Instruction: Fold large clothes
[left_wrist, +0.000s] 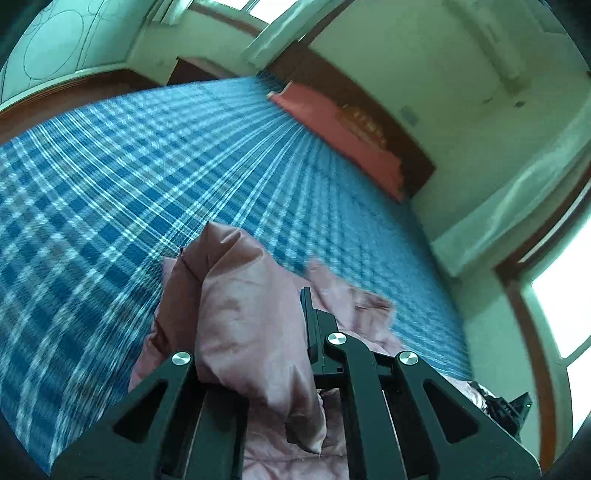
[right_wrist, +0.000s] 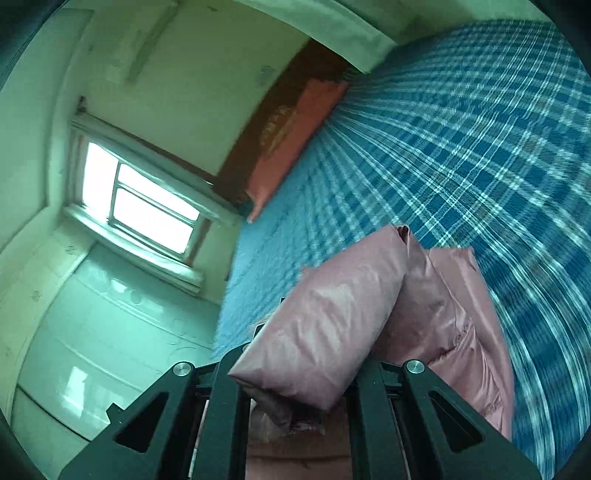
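Bedding in blue-and-white plaid fills most of what I see from both wrists, streaked with motion blur; it covers one wide bed and serves as my working surface. At the head of the bed I count one dark wooden headboard with one long reddish pillow lying against it. Walls are pale and greenish. I count two windows: one bright, with several panes, in the right wrist view, and one at the right edge of the left wrist view, though I cannot tell whether they are the same one. One wall-mounted air conditioner sits high up, and pale glossy cabinet doors stand below the window.

One garment is in play, a puffy pink jacket. My left gripper is clamped tight on a fold of it, the padded cloth bulging up between the black fingers, the rest trailing onto the plaid beneath. My right gripper is likewise closed hard on another bunched part of the same jacket, which rises over the bedding. At the lower right of the left view I see something dark, too small to identify.
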